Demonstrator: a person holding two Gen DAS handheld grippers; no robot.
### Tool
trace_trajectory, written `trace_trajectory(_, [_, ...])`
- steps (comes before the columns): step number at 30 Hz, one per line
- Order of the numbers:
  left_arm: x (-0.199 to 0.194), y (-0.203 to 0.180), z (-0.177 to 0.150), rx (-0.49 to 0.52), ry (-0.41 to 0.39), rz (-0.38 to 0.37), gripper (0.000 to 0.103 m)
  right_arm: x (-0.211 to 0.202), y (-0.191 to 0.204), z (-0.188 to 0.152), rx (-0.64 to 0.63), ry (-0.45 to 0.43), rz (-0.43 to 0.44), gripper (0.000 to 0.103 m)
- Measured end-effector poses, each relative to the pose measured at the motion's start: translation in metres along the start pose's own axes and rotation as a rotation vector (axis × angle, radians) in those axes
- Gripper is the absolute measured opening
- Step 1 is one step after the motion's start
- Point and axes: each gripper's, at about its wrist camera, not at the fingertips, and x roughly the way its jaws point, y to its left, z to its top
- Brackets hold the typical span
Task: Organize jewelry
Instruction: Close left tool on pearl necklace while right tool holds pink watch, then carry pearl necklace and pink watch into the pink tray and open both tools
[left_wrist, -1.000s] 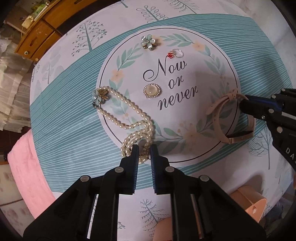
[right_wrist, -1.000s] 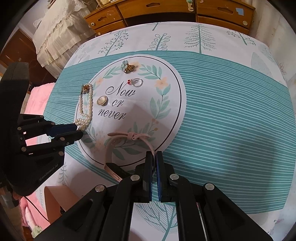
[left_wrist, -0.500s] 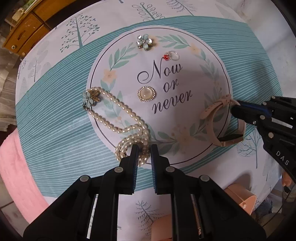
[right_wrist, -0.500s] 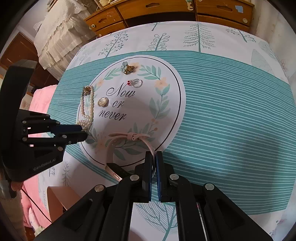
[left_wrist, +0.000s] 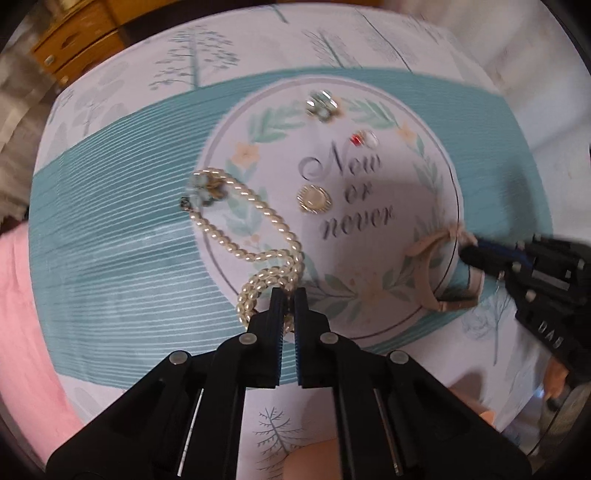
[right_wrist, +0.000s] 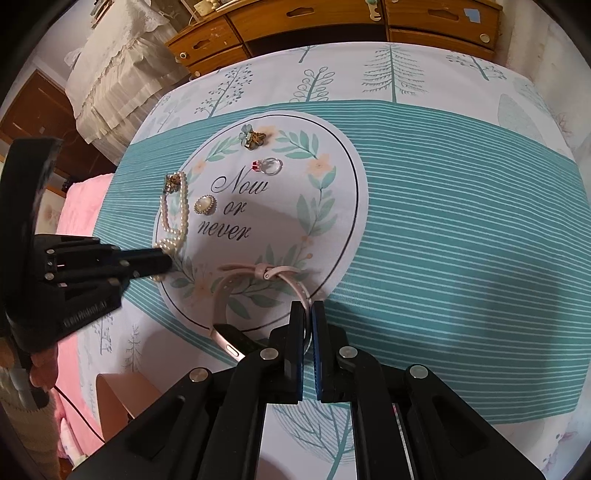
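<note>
A pearl necklace (left_wrist: 258, 225) lies on the round "Now or never" print of the tablecloth (left_wrist: 110, 236). My left gripper (left_wrist: 289, 295) is shut on the necklace's near loop; both also show in the right wrist view, the necklace (right_wrist: 173, 218) and the gripper (right_wrist: 166, 260). My right gripper (right_wrist: 306, 308) is shut on the strap of a pink watch (right_wrist: 258, 277), which also shows in the left wrist view (left_wrist: 428, 273). A round pearl brooch (left_wrist: 314, 199), a flower brooch (left_wrist: 322, 105) and a ring with a red stone (left_wrist: 365, 139) lie further back.
A pink box (right_wrist: 125, 398) stands at the table's near edge between the grippers. A wooden dresser (right_wrist: 332, 18) runs behind the table. A pink cloth (left_wrist: 22, 332) lies to the left of the table.
My left gripper has closed in on the near loop of the pearl necklace and its view has swung right. My right gripper holds still on the watch strap.
</note>
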Motion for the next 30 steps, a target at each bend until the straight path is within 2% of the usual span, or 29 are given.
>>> trace_trajectory(4, [-0.028,0.017,-0.008,-0.064,-0.062,-0.018,0.003,-0.007,0.000,-0.004,0.008,-0.015,-0.006,0.004])
trace_trajectory(8, [-0.071,0.022,-0.021,-0.090,-0.149,-0.025,0.003,-0.031,0.006,-0.008,0.003,-0.071,-0.006,0.004])
trace_trajectory(11, [-0.096,0.012,-0.036,-0.115,-0.211,-0.038,0.003,-0.053,0.014,-0.011,-0.006,-0.117,0.001,0.004])
trace_trajectory(16, [-0.161,0.003,-0.060,-0.143,-0.349,-0.048,0.003,-0.095,0.039,-0.021,-0.048,-0.204,0.004,0.004])
trace_trajectory(22, [-0.244,-0.011,-0.091,-0.131,-0.520,-0.063,0.003,-0.145,0.069,-0.041,-0.101,-0.299,0.015,0.004])
trace_trajectory(25, [-0.279,-0.023,-0.114,-0.113,-0.576,-0.088,0.003,-0.168,0.085,-0.058,-0.137,-0.334,0.020,0.004])
trace_trajectory(30, [-0.311,-0.047,-0.155,-0.057,-0.629,-0.115,0.003,-0.196,0.107,-0.095,-0.198,-0.366,0.014,0.004])
